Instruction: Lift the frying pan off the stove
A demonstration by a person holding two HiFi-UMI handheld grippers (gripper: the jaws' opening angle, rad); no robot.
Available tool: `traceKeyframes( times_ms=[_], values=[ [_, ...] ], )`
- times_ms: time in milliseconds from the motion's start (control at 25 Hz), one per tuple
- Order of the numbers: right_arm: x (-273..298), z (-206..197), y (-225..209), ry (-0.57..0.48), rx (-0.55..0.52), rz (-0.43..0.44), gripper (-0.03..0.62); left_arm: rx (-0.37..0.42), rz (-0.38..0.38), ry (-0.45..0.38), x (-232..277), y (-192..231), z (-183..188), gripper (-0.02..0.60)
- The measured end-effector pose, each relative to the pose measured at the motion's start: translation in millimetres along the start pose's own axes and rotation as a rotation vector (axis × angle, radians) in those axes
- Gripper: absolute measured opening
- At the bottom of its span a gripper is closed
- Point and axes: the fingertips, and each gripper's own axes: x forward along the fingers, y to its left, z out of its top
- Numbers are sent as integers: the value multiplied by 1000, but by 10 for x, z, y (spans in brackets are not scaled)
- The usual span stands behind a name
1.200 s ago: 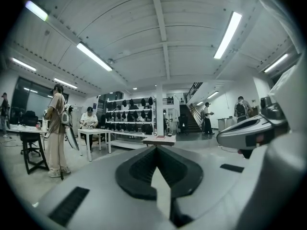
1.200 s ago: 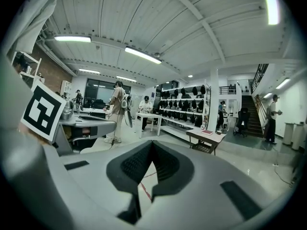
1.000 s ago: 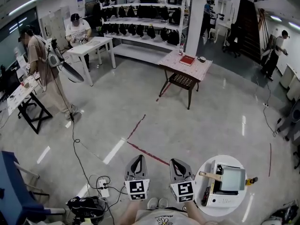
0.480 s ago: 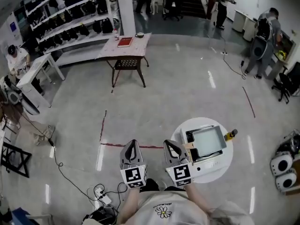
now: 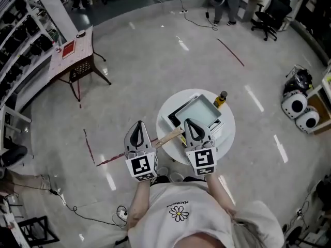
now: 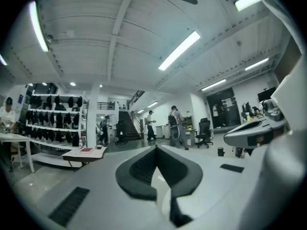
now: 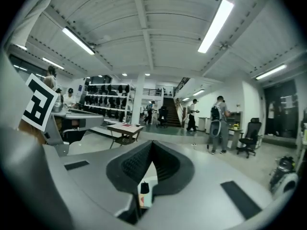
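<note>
Frying pan (image 5: 199, 111) on stove (image 5: 217, 130), on round table (image 5: 229, 138), just ahead of the right gripper (image 5: 191, 123). Pan handle (image 5: 168, 137) runs back-left, between right gripper and left gripper (image 5: 137, 125). Bottle (image 5: 221, 99) on the table, ahead-right of the right gripper, beside the pan.

The person wears a white short-sleeved T-shirt (image 5: 158, 230) with a small daisy print (image 5: 179, 214) and a line of small lettering above it on the chest. The left claw (image 5: 137, 124) and right claw (image 5: 189, 122) are identical units: light grey moulded shells that taper to a point, lined inside with dark ribbed pads (image 6: 142, 168). Dark rectangular slots (image 6: 69, 206) are set into each shell. Each unit carries a white cube (image 5: 141, 166) faced with black square markers.
</note>
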Motion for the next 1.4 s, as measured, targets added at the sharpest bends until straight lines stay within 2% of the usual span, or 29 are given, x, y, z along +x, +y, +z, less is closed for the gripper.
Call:
traceKeyframes(
  times_ms=[280, 440, 720, 1000, 1120, 1240, 1280, 1320, 1400],
  values=[
    [-248, -180, -415, 65, 44, -266, 3, 24, -259, 0, 429, -451, -18, -2],
    [-299, -153, -498, 78, 40, -353, 3, 33, -352, -17, 595, -582, 23, -2],
    [-356, -235, -472, 101, 48, -433, 3, 44, -435, -14, 715, -639, -70, -1],
    [-351, -258, -406, 99, 85, -442, 3, 57, -463, -8, 707, -626, -118, -2],
    [-331, -185, -374, 2, 193, -404, 3, 58, -467, -7, 709, -609, -112, -2],
    [-342, -107, -394, -122, 410, -358, 26, 65, -479, -5, 696, -605, -116, -2],
    [-336, -104, -409, -138, 473, -347, 96, 65, -479, -5, 696, -594, -118, -1],
    [-328, -108, -426, -149, 527, -338, 115, 65, -477, -4, 697, -581, -118, -2],
    [-313, -128, -456, -171, 626, -320, 208, 65, -473, -5, 697, -561, -113, -2]
  ],
)
